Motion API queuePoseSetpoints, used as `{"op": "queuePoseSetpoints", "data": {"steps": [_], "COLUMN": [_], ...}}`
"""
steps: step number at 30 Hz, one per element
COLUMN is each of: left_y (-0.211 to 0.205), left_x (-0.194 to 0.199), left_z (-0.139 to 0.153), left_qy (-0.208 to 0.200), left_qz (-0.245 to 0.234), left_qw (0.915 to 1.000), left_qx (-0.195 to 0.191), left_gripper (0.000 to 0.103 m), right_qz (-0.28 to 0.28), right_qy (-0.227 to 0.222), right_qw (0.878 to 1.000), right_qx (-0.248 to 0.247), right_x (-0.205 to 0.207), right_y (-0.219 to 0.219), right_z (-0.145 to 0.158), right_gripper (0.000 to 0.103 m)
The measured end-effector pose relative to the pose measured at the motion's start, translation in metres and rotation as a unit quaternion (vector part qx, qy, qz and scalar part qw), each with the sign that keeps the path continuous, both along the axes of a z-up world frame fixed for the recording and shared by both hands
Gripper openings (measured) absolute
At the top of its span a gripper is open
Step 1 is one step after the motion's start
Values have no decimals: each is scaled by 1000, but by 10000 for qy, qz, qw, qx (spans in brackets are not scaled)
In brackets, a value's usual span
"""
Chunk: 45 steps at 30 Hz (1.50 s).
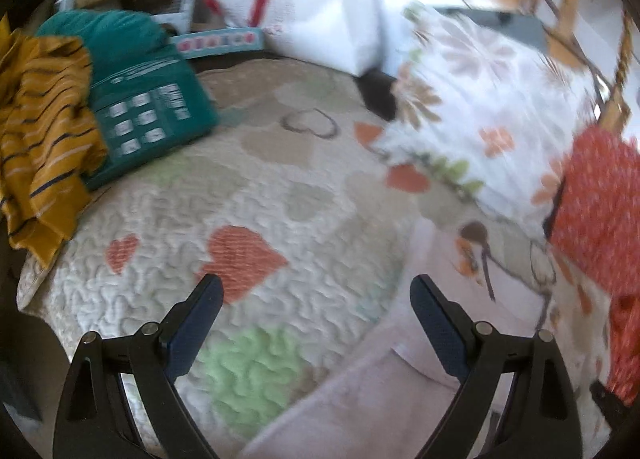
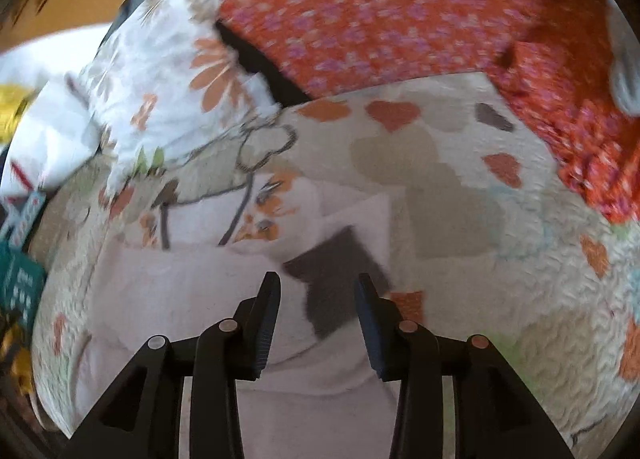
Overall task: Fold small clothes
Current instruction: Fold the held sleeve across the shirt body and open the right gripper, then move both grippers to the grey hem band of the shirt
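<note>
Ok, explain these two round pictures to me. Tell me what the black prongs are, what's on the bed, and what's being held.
There is no robot. A person holds a two-finger gripper in each hand, and a fisheye camera on each looks along its fingers, hence the round, bent pictures.

The left gripper is wide open over a heart-patterned quilt. The right gripper is open above a pale pink garment lying on that quilt. Neither holds anything.

Also there: a mustard striped garment, a teal package, a floral pillow and a red flowered cloth.

Both wrist views look down, close over the heart-patterned quilt (image 1: 280, 187), sharing it.
</note>
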State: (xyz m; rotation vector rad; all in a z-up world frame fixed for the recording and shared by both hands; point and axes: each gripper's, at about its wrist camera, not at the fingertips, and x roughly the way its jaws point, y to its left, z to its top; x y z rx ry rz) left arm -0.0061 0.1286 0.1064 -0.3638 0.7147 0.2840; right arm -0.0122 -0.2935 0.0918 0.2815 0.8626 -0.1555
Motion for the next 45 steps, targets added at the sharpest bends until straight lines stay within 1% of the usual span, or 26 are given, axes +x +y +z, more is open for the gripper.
{"op": "queuePoseSetpoints", "data": {"steps": [1,2,3,5,6,7,9,12,15,17,18,20,22,23,24,26,27,29,30,31,33,35,36,38,41,45], "left_y": [-7,-12,-16,-23,-26,-27,-26,-21,-16,-12,-9,-4,0,2,4,2,0,-2,-3,-3,-4,-3,-3,-3,1,15], "left_x": [5,7,10,13,14,14,13,15,13,10,8,4,1,-1,-3,-8,-10,-17,-20,-24,-31,-38,-42,-46,-56,-62], "left_z": [-2,-5,-6,-11,-13,-15,-19,-27,-37,-46,-50,-61,-72,-79,-84,-83,-82,-82,-83,-83,-82,-82,-83,-83,-85,-87], "left_qy": [77,132,185,300,352,379,447,626,779,912,970,1098,1209,1271,1308,1221,1205,1170,1153,1119,1059,1035,1032,1010,1005,919], "left_qz": [-118,-193,-258,-457,-559,-603,-675,-756,-869,-953,-983,-1110,-1255,-1319,-1339,-1378,-1433,-1593,-1651,-1712,-1855,-1988,-2073,-2167,-2213,-2054], "left_qw": [9999,9997,9995,9984,9977,9973,9966,9951,9931,9913,9904,9873,9822,9786,9764,9778,9776,9749,9736,9726,9694,9660,9631,9600,9576,9545], "left_qx": [39,65,89,130,146,155,162,149,114,55,-13,-290,-705,-935,-1073,-995,-961,-1029,-1072,-1108,-1207,-1285,-1373,-1457,-1548,-1955], "left_gripper": [94,94,94,94,94,94,94,94,94,94,94,94,91,87,87,85,85,84,84,83,78,69,67,66,66,66], "right_qz": [133,222,298,305,197,96,-36,-190,-403,-473,-512,-539,-547,-514,-438,-329,-193,143,250,381,557,745,807,869,888,875], "right_qy": [85,167,315,715,958,1065,899,600,642,769,811,815,660,617,596,564,546,533,541,573,565,572,572,557,544,550], "right_qw": [9999,9996,9989,9966,9948,9938,9951,9973,9968,9952,9941,9919,9911,9912,9907,9911,9904,9844,9821,9810,9837,9794,9763,9721,9580,9403], "right_qx": [60,107,166,268,282,296,421,367,264,375,504,816,1013,1054,1141,1156,1255,1672,1788,1815,1615,1788,1924,2106,2672,3243], "right_x": [5,9,14,21,21,18,1,-33,-66,-83,-93,-106,-119,-121,-121,-121,-121,-122,-121,-122,-126,-129,-131,-136,-142,-143], "right_y": [4,6,7,3,-3,-9,-22,-38,-55,-66,-71,-75,-74,-73,-70,-64,-60,-51,-44,-36,-21,-14,-12,-10,-12,-11], "right_z": [-5,-10,-19,-40,-51,-56,-53,-37,-34,-42,-48,-58,-63,-63,-62,-61,-60,-63,-65,-67,-67,-69,-70,-73,-79,-85], "right_gripper": [45,52,55,57,57,57,57,57,59,59,59,59,61,61,61,61,61,61,61,61,61,61,61,61,61,61]}}
